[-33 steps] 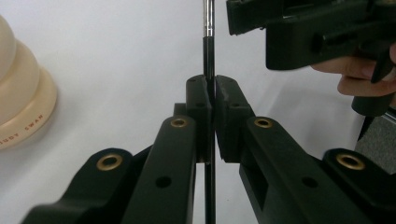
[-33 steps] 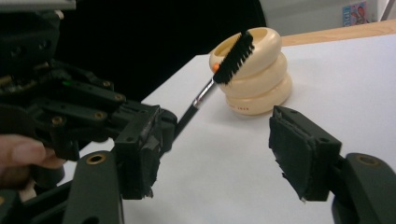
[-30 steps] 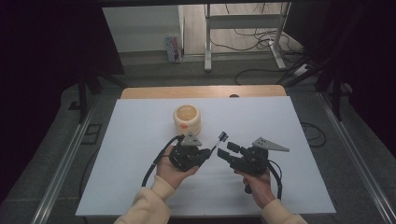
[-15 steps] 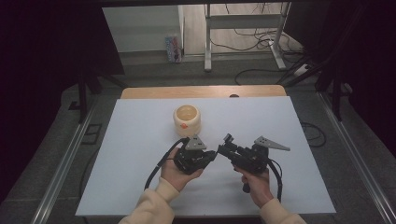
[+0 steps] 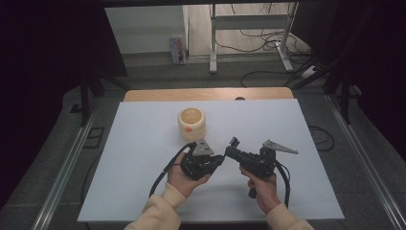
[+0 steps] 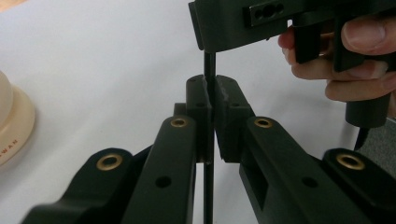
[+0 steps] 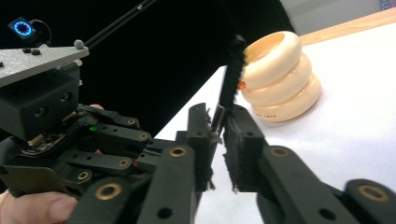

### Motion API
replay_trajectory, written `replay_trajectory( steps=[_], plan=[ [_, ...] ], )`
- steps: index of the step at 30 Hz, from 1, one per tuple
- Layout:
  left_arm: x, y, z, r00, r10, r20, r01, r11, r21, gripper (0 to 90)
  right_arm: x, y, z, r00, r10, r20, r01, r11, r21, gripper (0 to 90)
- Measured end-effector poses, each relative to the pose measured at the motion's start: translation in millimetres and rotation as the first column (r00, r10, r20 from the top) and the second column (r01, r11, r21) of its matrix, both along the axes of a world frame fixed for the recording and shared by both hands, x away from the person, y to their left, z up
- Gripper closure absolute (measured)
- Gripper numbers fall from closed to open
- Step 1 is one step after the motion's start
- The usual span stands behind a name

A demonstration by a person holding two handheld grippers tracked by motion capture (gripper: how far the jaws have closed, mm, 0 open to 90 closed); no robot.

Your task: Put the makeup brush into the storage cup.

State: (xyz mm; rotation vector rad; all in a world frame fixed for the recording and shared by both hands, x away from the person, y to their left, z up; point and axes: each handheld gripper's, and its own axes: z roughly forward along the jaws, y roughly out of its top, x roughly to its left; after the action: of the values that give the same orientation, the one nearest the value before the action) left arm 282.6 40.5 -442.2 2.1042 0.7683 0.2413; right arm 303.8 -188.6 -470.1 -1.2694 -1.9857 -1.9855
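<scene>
- A white table top [image 5: 143, 143] fills the middle of the high view, with a strip of bare wood [image 5: 206, 94] along its far edge; the room around it is dim, with a grey floor, metal rails at both sides, and a white desk frame [image 5: 249, 24] with loose cables [image 5: 261, 38] beyond
- A cream ribbed cup [image 5: 192, 123], open mouth upward and an orange mark on its side, stands upright on the far middle of the table, just beyond your hands
- Your left gripper [image 5: 216, 159] sits in your left hand [image 5: 181, 176] at table centre, its jaws closed on a thin black rod [image 6: 209, 74]
- Your right gripper [image 5: 233, 149] sits in your right hand [image 5: 262, 188], tip to tip with the left one, jaws nearly closed, pinching the stem of a black bristled brush [image 7: 229, 88]
- In the right gripper view the brush's long axis runs up and away from the jaws, bristle end leaning toward the cup
- Whether rod and brush are one thing cannot be told
</scene>
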Motion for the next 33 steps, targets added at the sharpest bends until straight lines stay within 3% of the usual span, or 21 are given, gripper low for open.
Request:
replay_trajectory(
  steps=[8, 11, 15, 19, 22, 33],
  plan=[
    [1.4, -3.8, -1.4, 1.0000, 0.002, 0.005, -0.002, 1.0000, -0.003, 83.7, 0.4, -1.7, 0.9, 0.9999, 0.015, -0.006, -0.014, 0.9996, 0.023, 83.8],
    [1.1, -3.9, -2.0, 0.9998, 0.013, 0.015, -0.013, 0.9999, 0.010, 70.5, 0.2, -2.5, 1.8, 0.9999, 0.015, 0.000, -0.015, 0.9996, 0.025, 83.8],
    [-2.2, -0.5, -1.4, 0.9988, 0.036, 0.033, -0.037, 0.9990, 0.027, 45.6, 0.3, -4.4, 2.5, 0.9999, 0.006, 0.015, -0.006, 0.9999, 0.010, 83.8],
    [-4.8, 9.4, -0.8, 0.9973, 0.067, 0.031, -0.068, 0.9973, 0.028, 37.0, 0.6, -5.4, 2.9, 0.9998, 0.003, 0.018, -0.003, 1.0000, 0.009, 83.9],
    [-6.8, 19.3, -1.5, 0.9964, 0.082, 0.019, -0.083, 0.9962, 0.026, 32.3, 0.5, -5.9, 3.4, 0.9996, 0.000, 0.027, 0.000, 1.0000, 0.003, 83.8],
    [-20.6, 67.7, -9.1, 0.9859, 0.167, 0.006, -0.167, 0.9859, 0.002, 30.8, -0.2, -7.4, 4.9, 0.9992, -0.007, 0.040, 0.007, 1.0000, 0.000, 83.8]
  ],
)
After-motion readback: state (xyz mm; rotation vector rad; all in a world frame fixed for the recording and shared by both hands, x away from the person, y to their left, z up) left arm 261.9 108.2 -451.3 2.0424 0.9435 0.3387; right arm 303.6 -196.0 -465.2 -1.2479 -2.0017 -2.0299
